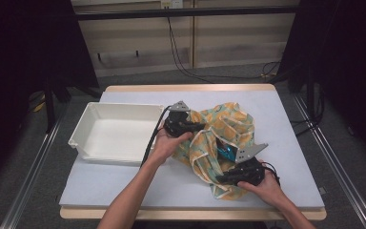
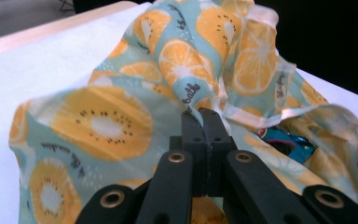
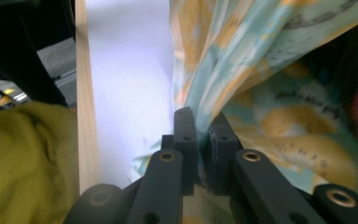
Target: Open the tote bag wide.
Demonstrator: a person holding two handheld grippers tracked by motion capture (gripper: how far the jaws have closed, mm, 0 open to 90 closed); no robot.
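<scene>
A teal cloth bag [image 1: 231, 123] printed with orange and kiwi slices lies crumpled on the middle of the table. My left gripper [image 1: 199, 128] is at the bag's left side, shut on a fold of its fabric [image 2: 121, 121]; in the left gripper view the jaws [image 2: 205, 115] meet on the cloth. My right gripper [image 1: 220, 179] is at the bag's near edge, and in the right gripper view its jaws [image 3: 203, 123] pinch a hanging edge of the cloth [image 3: 242, 60]. A shiny blue packet [image 1: 227, 152] [image 2: 289, 142] shows inside the bag's opening.
A white plastic bin [image 1: 106, 156] stands at the left of the pale blue table top [image 1: 124, 183], close to my left hand. The table's wooden front edge [image 3: 86, 121] runs beside my right gripper. Dark curtains and metal rails flank the table.
</scene>
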